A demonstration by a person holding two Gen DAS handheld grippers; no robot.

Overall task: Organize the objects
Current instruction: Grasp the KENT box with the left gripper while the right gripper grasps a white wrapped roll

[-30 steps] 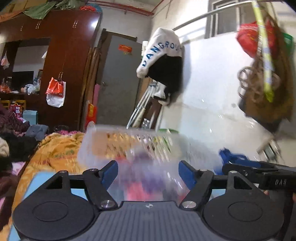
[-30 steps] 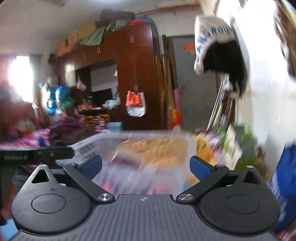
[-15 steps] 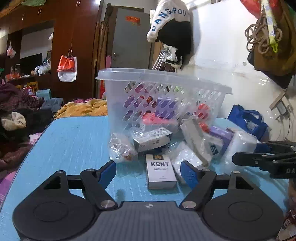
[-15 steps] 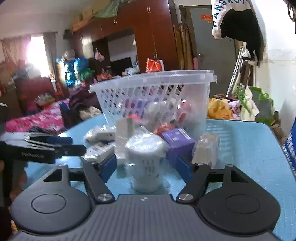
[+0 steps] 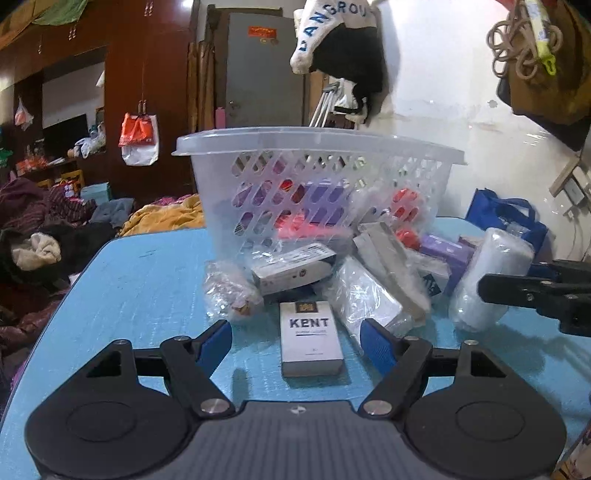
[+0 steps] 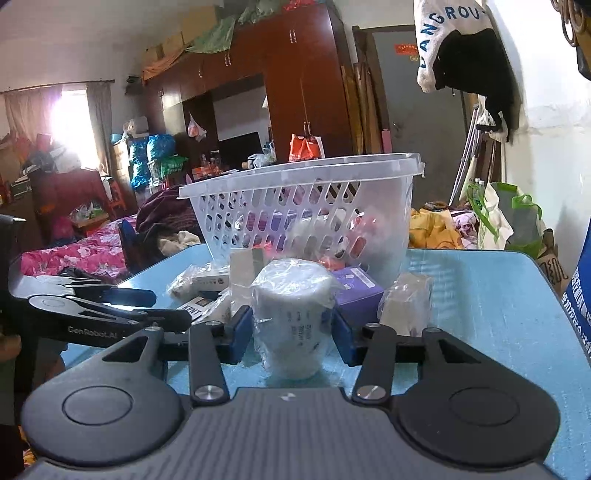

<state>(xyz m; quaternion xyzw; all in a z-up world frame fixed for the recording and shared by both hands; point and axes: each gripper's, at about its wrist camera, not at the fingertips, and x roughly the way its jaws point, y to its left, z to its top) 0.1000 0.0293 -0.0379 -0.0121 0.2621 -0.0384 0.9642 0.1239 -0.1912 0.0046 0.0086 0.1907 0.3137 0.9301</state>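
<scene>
A white cigarette pack (image 5: 309, 339) lying flat on the blue table reads "KENT" in dark capitals. The black left gripper (image 6: 110, 314) carries "GenRobot.AI" along its side. A white garment (image 5: 325, 26) hanging on the wall shows blue letters "ANGROU" (edges cut off).

Blue table (image 5: 140, 280) (basket (image 5: 317, 147), wrapped packets (image 5: 369, 299)).

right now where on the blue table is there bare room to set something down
Bare tabletop lies left of the basket and the KENT pack, and on the far right beyond the small wrapped packet. It is crowded directly in front of the basket.
</scene>
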